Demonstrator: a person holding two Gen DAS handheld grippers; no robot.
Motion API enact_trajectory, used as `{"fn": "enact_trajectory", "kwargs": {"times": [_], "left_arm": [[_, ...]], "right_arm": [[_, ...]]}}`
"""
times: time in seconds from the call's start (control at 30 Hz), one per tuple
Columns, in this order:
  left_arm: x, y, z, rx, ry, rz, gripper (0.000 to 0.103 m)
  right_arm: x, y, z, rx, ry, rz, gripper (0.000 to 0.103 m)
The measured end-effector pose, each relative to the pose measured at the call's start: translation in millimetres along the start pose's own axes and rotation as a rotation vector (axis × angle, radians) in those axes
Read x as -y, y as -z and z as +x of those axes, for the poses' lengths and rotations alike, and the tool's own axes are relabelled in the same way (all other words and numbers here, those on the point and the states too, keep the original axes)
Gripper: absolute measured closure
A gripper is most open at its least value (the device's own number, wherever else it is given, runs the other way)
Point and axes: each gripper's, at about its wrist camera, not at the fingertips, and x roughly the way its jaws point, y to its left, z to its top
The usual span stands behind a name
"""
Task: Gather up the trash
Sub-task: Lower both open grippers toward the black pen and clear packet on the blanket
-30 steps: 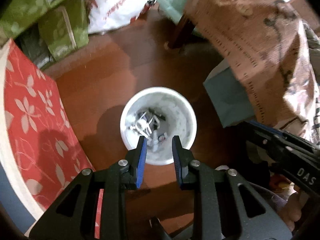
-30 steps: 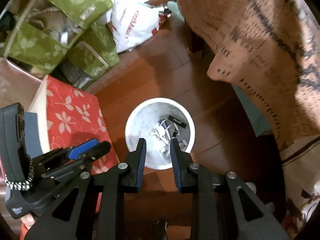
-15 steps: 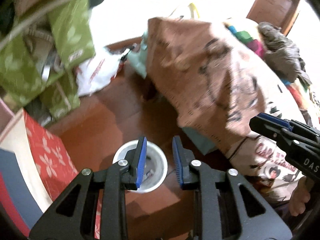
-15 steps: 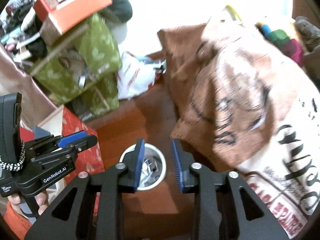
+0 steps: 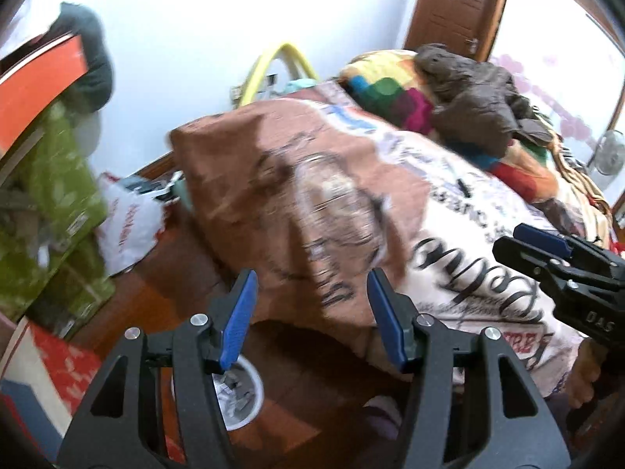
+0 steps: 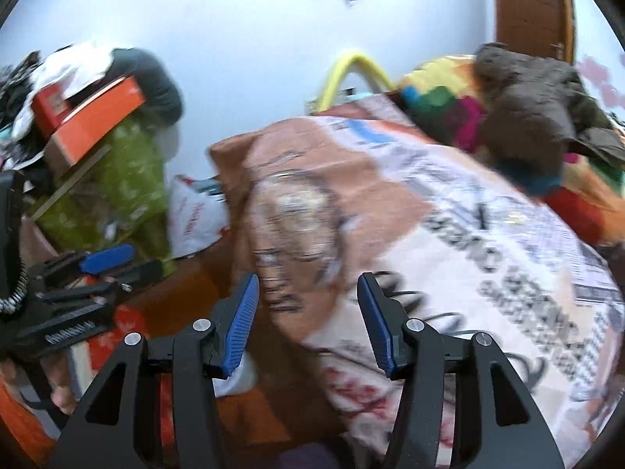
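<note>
Cluttered bedroom floor: both tools, left tool and right tool, opening, empty; blurred swinging risks clipping the bin

Legible marks are few. The right tool, seen from the left wrist view, carries white letters reading "OAS" upside down on its black body. The white plastic bag bears red lettering, too blurred to read. Large black script on the printed blanket is not decipherable.
</note>
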Motion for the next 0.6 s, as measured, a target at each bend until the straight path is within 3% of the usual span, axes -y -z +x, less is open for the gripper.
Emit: {"fn": "enact_trajectory", "kwargs": {"times": [0.1, 0.27, 0.43, 0.6], "left_arm": [[27, -16, 14, -0.009, 0.040, 0.024, 0.046], [75, -40, 39, -0.018, 0.098, 0.090, 0.046], [113, -59, 68, -0.028, 0.164, 0.105, 0.046], [137, -75, 105, -0.056, 0.200, 0.088, 0.046]], "right_arm": [[42, -1, 0, -0.004, 0.083, 0.032, 0.054], [109, -5, -2, -0.004, 0.128, 0.100, 0.054], [144, -13, 3, 0.013, 0.174, 0.092, 0.054], [181, -23, 34, -0.024, 0.180, 0.116, 0.054]]}}
